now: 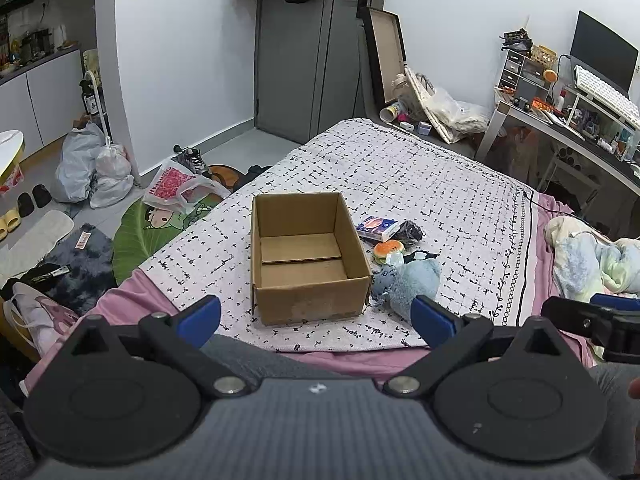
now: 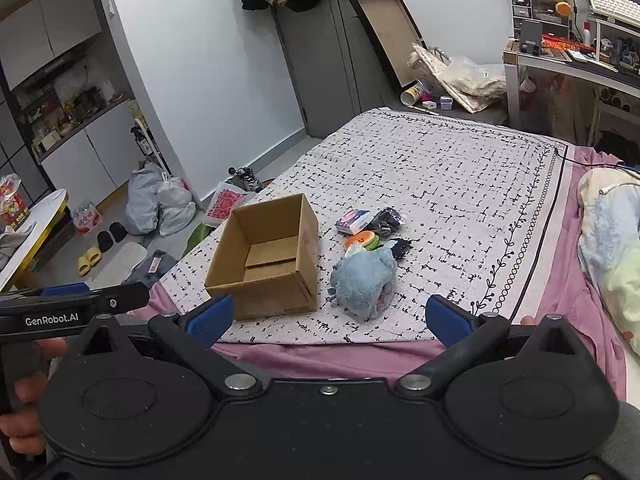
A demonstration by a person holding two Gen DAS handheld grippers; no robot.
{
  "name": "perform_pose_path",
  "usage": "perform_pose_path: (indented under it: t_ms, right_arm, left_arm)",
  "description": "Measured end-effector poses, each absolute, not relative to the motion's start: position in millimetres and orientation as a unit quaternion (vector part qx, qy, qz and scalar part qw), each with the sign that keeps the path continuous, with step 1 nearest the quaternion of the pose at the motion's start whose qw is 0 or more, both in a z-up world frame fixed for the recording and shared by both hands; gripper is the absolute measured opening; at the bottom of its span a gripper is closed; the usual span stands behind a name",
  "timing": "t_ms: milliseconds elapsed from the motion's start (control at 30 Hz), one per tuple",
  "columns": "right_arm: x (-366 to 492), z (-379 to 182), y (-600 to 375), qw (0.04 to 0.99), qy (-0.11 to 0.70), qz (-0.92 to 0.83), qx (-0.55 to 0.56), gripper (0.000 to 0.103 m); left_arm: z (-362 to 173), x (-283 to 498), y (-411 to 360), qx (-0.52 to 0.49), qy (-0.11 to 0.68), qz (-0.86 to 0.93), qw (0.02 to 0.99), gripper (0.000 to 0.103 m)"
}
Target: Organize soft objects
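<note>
Fluffy blue plush toy is soft and light; grab its fat middle. Your jaws are both wide, holding nothing.

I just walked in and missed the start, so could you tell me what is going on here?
A person holds two grippers over a bed, both open and empty: the left gripper and the right gripper. The cardboard box is empty. Beside it lie the blue plush toy, burger toy, tissue pack and a dark bundle.

Bed with patterned cover; cardboard box, blue plush, tissue pack on it
</note>
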State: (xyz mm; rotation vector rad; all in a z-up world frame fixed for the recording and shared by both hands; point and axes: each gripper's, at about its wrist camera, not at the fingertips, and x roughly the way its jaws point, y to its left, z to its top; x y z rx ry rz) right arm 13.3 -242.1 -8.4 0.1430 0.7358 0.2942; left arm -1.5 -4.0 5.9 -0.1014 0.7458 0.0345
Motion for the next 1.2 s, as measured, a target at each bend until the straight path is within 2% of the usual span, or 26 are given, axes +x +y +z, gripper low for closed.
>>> perform_pose_path:
  t_ms: [1200]
  right_arm:
    - [12.8, -6.2, -242.8, 0.921, 0.357, 0.139, 0.071, 0.103]
  left_arm:
    - [8.4, -3.5, -2.0, -0.06, 0.36, 0.015, 0.931, 0.101]
